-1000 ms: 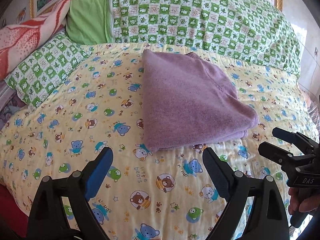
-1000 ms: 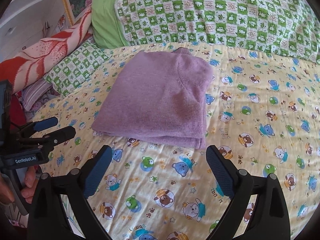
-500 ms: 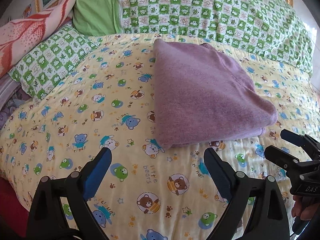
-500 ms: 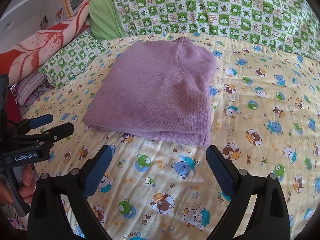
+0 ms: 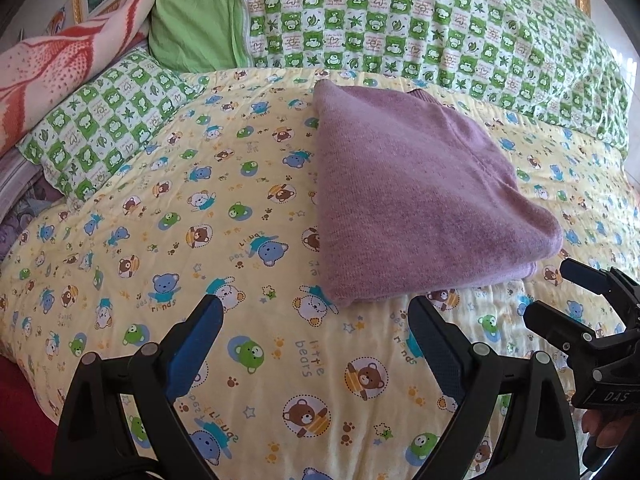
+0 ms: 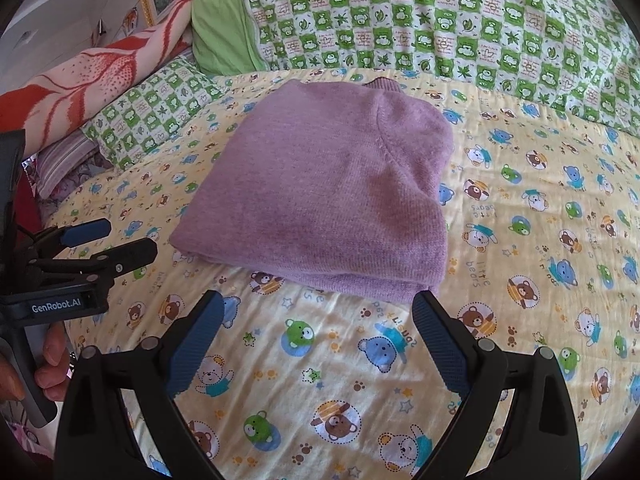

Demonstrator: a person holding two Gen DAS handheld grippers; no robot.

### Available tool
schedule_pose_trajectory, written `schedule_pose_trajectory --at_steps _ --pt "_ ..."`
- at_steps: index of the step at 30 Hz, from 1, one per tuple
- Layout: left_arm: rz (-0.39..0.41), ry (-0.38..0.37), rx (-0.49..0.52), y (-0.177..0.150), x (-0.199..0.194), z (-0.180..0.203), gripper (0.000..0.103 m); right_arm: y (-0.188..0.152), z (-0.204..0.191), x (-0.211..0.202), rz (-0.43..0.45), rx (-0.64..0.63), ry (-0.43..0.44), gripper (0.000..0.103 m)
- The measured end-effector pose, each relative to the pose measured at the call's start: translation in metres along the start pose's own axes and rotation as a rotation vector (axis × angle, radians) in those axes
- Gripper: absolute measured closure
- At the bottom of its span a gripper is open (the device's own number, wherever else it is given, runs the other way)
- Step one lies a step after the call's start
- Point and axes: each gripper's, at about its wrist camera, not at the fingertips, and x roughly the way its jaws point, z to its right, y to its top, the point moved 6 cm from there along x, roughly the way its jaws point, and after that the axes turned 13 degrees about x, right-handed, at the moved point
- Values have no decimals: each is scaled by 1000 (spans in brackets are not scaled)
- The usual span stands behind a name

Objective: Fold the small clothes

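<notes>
Left gripper (image 5: 314,322): fingers wide apart, nothing held, hovering over the yellow bear-print quilted bedspread (image 5: 160,240). Folded purple knit sweater (image 5: 412,184) sits at 1 o'clock from it, near left corner just beyond the right finger (image 5: 434,338), not touching

Right gripper (image 6: 318,320): fingers spread wide too, empty. Sweater lies at 12 o'clock here, near folded edge just past the fingertips, near right corner almost at the right finger (image 6: 438,338)

Sweater looks already folded into a flat stack mid-bed, in front of the green checked pillows (image 6: 440,16). Long axis roughly 6-to-12 in the right view, leaning to 11 in the left view

Judgement: right gripper is squarer to the near edge and closer; the left would need to shift toward 2 o'clock. Any further fold likely starts from the near corners
</notes>
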Motion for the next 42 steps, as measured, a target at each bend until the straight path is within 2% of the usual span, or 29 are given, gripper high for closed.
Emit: schedule_pose_trajectory --at_steps 11,24,42 --pt "16 17 13 -1 -7 4 8 2 -1 -2 20 -10 6 8" --pt "19 0 37 2 -7 8 8 7 2 -7 40 3 0 8" --pt "18 2 40 5 -5 3 7 10 3 -3 34 11 -12 8"
